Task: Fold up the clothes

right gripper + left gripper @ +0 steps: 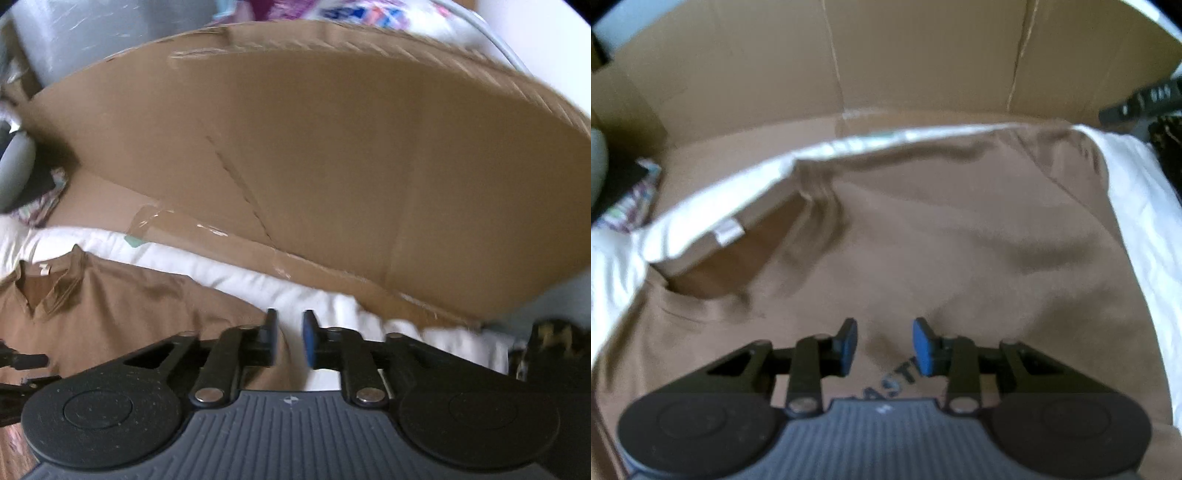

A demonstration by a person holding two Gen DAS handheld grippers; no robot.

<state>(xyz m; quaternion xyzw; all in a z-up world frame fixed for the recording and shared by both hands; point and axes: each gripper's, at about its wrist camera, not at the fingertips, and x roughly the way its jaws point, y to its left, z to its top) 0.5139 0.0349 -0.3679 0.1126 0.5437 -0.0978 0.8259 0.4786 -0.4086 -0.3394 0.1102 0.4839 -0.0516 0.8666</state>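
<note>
On the white sheet, backed by a big cardboard panel, lies the brown shirt, spread broadly with its collar showing at the far left of the right wrist view. The left gripper hovers low over the middle of the cloth, jaws spread with nothing between them, printed lettering just beneath. That reads as a spot picked for pinning or pinching the body of the garment. The right gripper sits at the shirt's edge where brown meets white, jaws parted by a narrow gap; whether cloth is caught there I cannot tell, the picture is blurred. That edge position suits taking hold of a side. The shirt itself looks soft and rumpled, with loose ripples across the chest and one flap turned up near the sheet's far edge, possibly a fold.
</note>
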